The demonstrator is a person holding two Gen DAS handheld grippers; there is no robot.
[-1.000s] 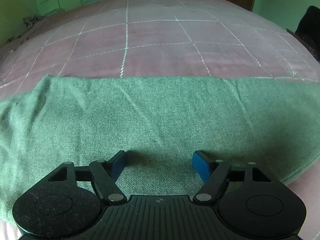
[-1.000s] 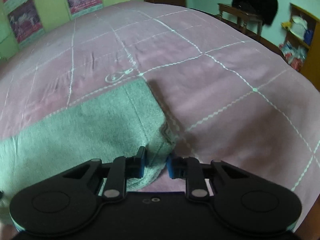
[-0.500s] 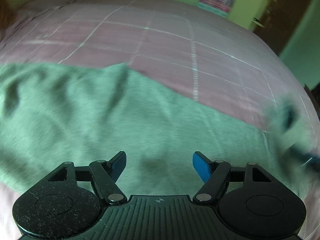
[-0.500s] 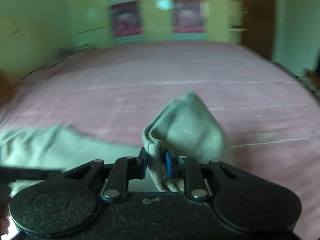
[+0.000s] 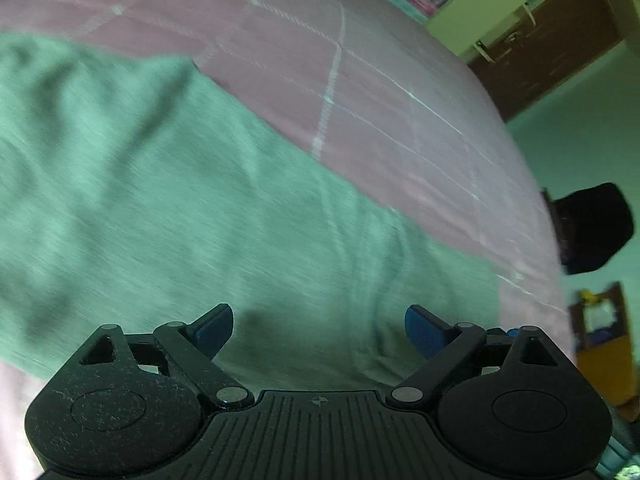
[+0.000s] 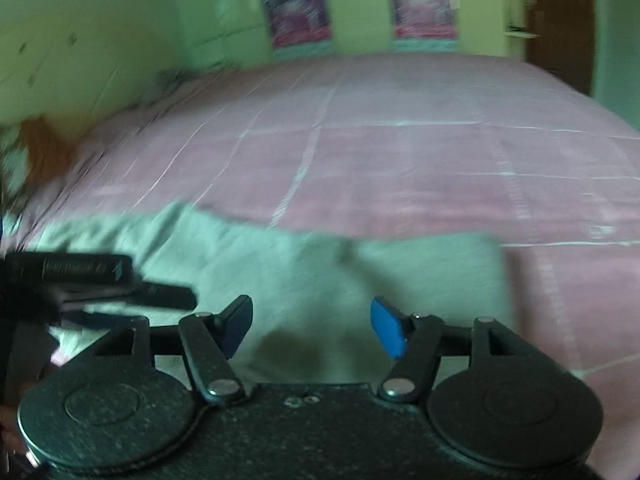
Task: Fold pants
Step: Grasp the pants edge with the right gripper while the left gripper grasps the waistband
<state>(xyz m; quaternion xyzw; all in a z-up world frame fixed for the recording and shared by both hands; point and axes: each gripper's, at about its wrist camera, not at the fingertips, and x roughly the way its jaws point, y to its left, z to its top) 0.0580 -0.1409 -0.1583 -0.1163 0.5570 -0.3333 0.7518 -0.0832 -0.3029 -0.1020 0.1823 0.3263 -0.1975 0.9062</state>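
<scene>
The green pants [image 5: 200, 208] lie flat on the pink bedspread [image 5: 360, 92], with creases running toward the right end. My left gripper [image 5: 319, 330] hovers over the cloth, its jaws opening wide with nothing pressed between the blue pads. In the right wrist view the pants [image 6: 320, 272] look pale green, and a folded layer ends in a straight edge at the right. My right gripper [image 6: 313, 328] is above this layer, jaws opening, pads clear of the cloth. The left gripper [image 6: 100, 280] shows as a dark blurred shape at the left edge.
The bedspread [image 6: 400, 152] stretches far back to a yellow-green wall with two posters [image 6: 296, 12]. A brown door [image 5: 552, 60] stands at the right. A dark garment [image 5: 592, 228] and a small shelf [image 5: 604, 340] are beyond the bed's right edge.
My right gripper, earlier shut on the end of the pants and carrying it across, has let go and the cloth lies flat. The left jaws have spread wider and the left view has rolled.
</scene>
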